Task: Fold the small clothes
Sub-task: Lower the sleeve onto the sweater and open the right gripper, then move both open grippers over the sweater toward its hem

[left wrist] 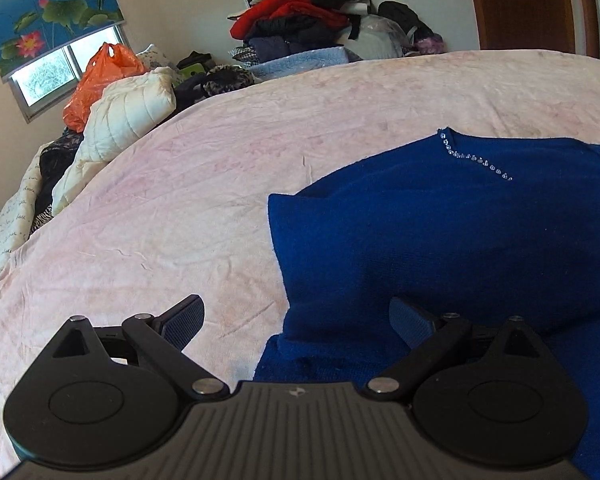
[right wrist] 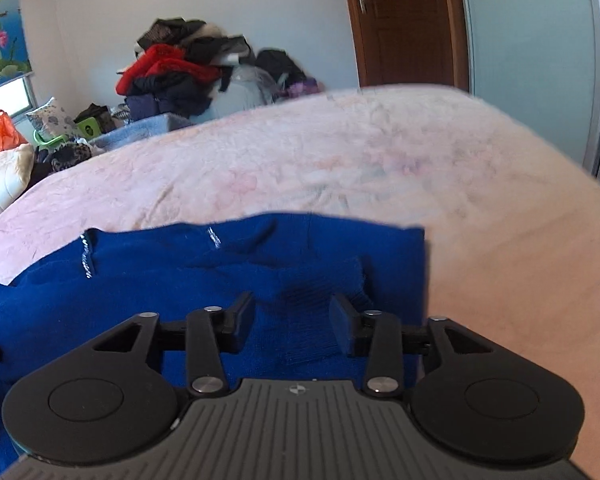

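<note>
Pink bedspread (left wrist: 220, 168) fills the room's bed, one blue sweater (left wrist: 440, 220) spread on it near the front edge. Two grippers, both over the sweater: left gripper (left wrist: 296, 320) wide open above its left edge, holding nothing; right gripper (right wrist: 292, 322) parted, a folded-in sleeve (right wrist: 320, 280) between its jaws, not pinched. Looks mid-fold, sleeve just laid in. Next likely needs grabbing the left edge. One clothes pile (left wrist: 300, 16) beyond the sweater.

Orange bag (left wrist: 100, 80), lotus blind (left wrist: 40, 12), wooden door (right wrist: 404, 24).
</note>
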The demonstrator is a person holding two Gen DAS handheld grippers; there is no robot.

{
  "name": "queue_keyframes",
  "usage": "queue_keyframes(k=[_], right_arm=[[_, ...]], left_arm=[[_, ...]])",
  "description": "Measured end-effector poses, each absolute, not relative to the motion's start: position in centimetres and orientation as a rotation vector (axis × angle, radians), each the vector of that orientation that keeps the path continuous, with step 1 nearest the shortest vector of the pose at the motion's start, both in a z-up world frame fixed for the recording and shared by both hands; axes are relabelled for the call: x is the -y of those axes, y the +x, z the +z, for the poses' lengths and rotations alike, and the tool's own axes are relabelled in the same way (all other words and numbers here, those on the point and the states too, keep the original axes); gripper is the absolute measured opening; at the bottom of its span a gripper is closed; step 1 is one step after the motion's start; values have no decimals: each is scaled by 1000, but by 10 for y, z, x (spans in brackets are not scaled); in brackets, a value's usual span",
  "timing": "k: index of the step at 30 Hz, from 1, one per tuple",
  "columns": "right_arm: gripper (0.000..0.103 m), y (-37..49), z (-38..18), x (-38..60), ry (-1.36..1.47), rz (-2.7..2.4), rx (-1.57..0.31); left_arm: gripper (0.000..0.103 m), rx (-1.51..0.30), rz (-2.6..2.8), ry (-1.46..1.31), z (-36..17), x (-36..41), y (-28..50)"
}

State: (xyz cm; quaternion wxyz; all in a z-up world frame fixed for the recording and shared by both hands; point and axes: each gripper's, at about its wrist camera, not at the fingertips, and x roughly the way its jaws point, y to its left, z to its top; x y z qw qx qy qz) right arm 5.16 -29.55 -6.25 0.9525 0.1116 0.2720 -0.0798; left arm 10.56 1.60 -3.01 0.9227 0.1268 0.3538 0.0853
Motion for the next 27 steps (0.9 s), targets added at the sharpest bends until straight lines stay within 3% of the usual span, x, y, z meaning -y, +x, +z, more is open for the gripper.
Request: queue_keyframes(k=[2,8,21,27], right_arm=[[76,49,-66,293,201,-135,-575],[75,35,-78,294,219,-154,-627],[93,-26,-87,279,271,-78,-620],[94,-39,-85,262,179,-81,-623]], left_arm=[[99,-729,179,261,-29,-16,104],[99,-734,159,235,-23,-20,90],[99,-812,90,149,-38,-26,59],[101,-783,85,105,-43,-33,53]])
